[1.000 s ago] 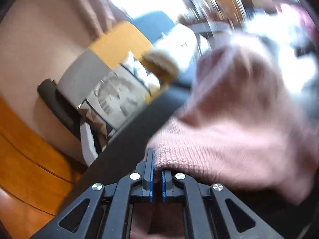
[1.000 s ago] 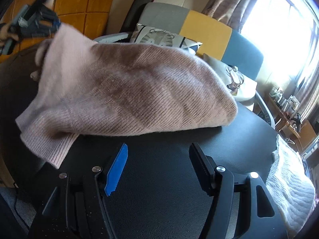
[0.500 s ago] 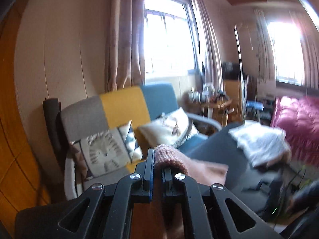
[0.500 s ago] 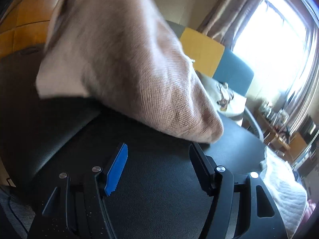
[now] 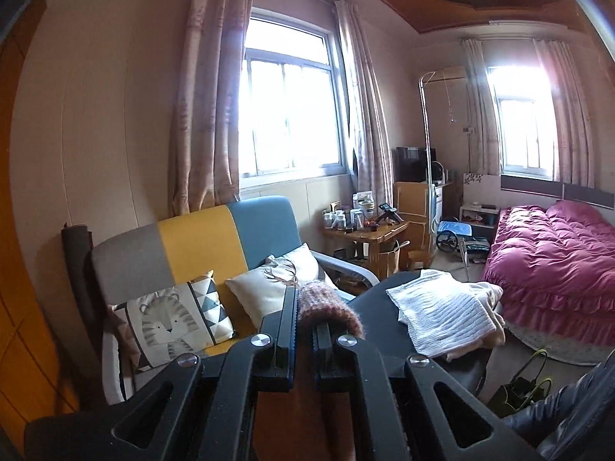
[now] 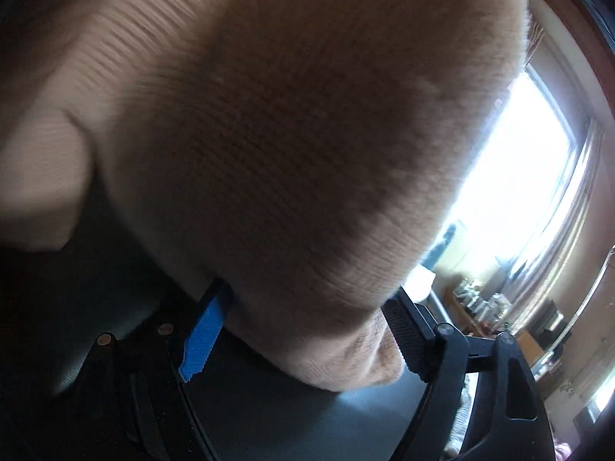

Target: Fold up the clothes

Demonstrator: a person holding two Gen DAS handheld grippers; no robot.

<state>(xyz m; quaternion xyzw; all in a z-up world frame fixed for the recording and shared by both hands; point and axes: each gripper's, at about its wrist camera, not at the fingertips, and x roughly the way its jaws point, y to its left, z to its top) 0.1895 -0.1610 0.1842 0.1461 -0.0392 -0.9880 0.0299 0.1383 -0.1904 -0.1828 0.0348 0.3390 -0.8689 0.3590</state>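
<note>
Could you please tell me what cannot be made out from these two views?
- Left wrist view: most of the pink sweater hangs below the left gripper, hidden by its fingers.
- Right wrist view: the sweater fills the frame, hiding the black table; whether the right gripper touches it is unclear.

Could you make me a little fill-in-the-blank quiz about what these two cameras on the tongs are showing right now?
1. The left tongs are shut on a fold of the ____ knitted sweater.
2. The cushion on the armchair shows a ____.
3. The quilt on the bed is ____.
4. The sweater's hanging end dips between the ____ tongs, whose fingers are opening.

Missing words: pink; tiger; magenta; right
</note>
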